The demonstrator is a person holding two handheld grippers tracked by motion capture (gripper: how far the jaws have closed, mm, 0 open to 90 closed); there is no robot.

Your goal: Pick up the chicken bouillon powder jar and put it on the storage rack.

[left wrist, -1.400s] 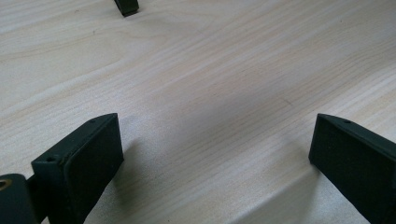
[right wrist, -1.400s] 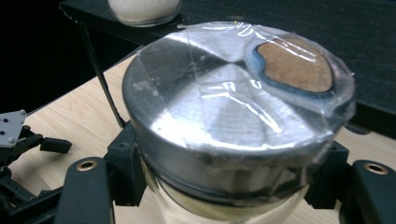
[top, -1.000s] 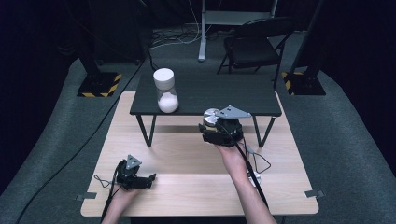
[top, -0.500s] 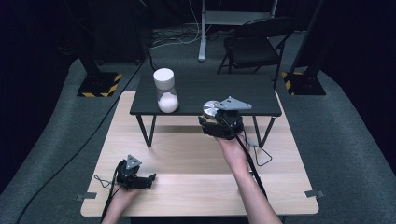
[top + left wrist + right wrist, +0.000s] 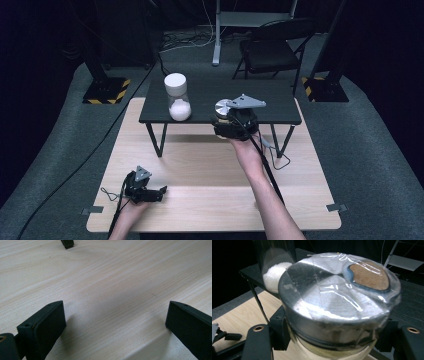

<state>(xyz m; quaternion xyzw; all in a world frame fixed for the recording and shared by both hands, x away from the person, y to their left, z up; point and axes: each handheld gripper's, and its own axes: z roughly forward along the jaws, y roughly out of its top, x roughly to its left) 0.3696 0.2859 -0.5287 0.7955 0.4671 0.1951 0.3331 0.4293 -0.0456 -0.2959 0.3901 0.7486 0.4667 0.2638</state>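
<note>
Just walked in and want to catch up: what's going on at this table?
A person works with a gripper in each hand. The right gripper is shut on a round metal-topped container wrapped in clear film, held up at the front edge of the small black table. A glass jar of white grains with a white lid stands on that black table. The left gripper rests on the wooden table, jaws open with nothing between them.

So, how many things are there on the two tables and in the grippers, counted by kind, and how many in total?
Jars with white grains and a white lid: 1
Metal-lidded containers, held in the right gripper: 1
Grippers, counting the left gripper: 2
Tables, the black table and the wooden table: 2
Total: 6
</note>
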